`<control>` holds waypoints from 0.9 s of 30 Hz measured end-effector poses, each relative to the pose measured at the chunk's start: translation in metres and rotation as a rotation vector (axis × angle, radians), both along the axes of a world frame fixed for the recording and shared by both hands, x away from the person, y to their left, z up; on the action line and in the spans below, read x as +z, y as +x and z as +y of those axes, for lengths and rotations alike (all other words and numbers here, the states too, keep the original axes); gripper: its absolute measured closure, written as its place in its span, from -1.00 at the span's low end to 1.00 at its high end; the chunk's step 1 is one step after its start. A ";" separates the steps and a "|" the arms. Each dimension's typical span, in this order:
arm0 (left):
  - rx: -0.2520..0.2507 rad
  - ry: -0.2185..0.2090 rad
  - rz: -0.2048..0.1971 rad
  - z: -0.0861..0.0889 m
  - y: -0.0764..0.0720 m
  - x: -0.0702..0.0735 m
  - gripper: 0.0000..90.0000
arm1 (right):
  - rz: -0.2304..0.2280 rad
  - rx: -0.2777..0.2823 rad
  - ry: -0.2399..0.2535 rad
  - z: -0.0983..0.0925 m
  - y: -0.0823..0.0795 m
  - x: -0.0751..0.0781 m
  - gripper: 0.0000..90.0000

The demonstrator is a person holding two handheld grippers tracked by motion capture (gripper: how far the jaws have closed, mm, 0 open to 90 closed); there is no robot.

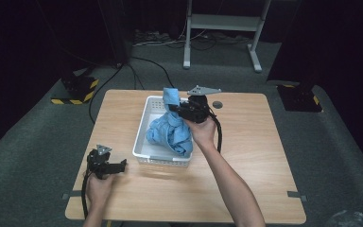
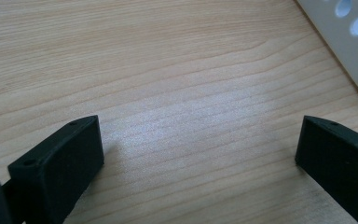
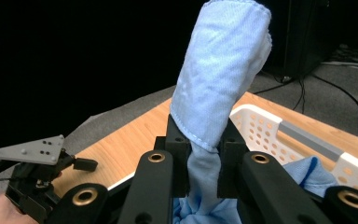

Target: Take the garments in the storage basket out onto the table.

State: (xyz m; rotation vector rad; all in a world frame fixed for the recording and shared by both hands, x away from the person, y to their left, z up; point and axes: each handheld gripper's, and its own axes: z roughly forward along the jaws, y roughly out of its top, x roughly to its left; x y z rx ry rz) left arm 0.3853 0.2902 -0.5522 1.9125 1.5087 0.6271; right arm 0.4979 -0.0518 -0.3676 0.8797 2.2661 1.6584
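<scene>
A light blue cloth (image 1: 171, 131) lies bunched in a white perforated basket (image 1: 144, 137) in the middle of the wooden table. My right gripper (image 1: 177, 109) is above the basket and is shut on a fold of this cloth (image 3: 214, 88), which sticks up past the black pads (image 3: 179, 154) and hangs down below them. My left gripper (image 1: 122, 164) rests low over the table at the front left, just beside the basket's near corner. It is open, its fingers (image 2: 65, 163) far apart over bare wood, with nothing between them.
A basket wall (image 2: 349, 42) with round holes shows at the upper right of the left gripper view. A dark round hole (image 1: 217, 104) sits in the tabletop behind the basket. Cables and a metal stand (image 1: 222, 28) lie on the floor beyond the table.
</scene>
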 end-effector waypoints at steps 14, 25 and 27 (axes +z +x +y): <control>0.000 0.000 0.000 0.000 0.000 0.000 -0.97 | -0.039 0.006 0.033 -0.010 -0.006 0.019 0.78; 0.000 -0.001 0.001 0.000 0.000 0.000 -0.97 | -0.067 -0.007 0.068 -0.027 -0.010 0.033 0.78; 0.000 0.000 0.000 0.000 0.000 0.000 -0.97 | -0.070 -0.009 0.066 -0.030 -0.011 0.034 0.78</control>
